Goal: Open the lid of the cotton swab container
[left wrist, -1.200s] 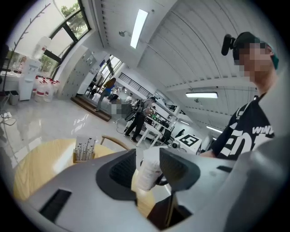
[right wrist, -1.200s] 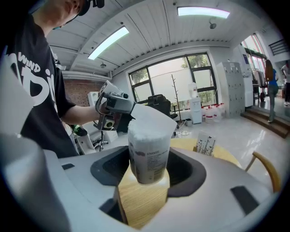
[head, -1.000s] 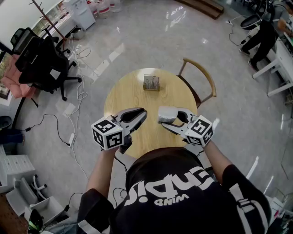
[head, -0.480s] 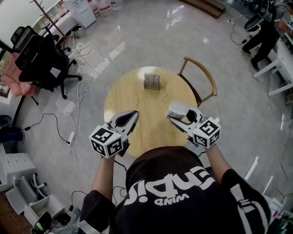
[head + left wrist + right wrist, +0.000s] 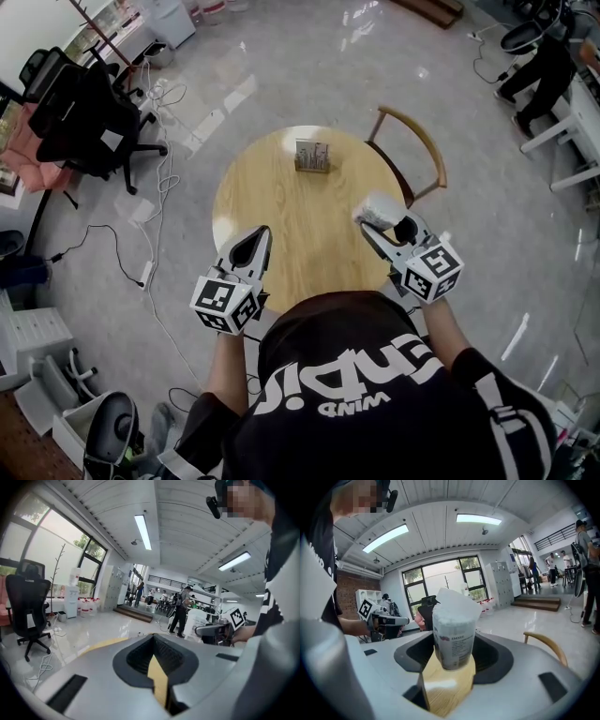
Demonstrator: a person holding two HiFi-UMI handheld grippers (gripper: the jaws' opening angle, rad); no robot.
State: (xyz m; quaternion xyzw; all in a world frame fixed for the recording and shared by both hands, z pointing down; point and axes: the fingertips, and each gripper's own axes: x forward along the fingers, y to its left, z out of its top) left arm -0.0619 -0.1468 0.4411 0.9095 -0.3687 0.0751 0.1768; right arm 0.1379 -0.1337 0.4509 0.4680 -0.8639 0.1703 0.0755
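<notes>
R gripper (image 5: 383, 223) is clamped on the cotton swab container (image 5: 452, 634), upright btw its jaws, by the right edge of the round table (image 5: 281, 202). L gripper (image 5: 258, 236) is pinched closed w/ nothing in it, well apart.

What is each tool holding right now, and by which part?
The right tool grips the clear cylindrical plastic cotton swab container by the sides of its lower body. The left tool is shut, holding nothing.
</notes>
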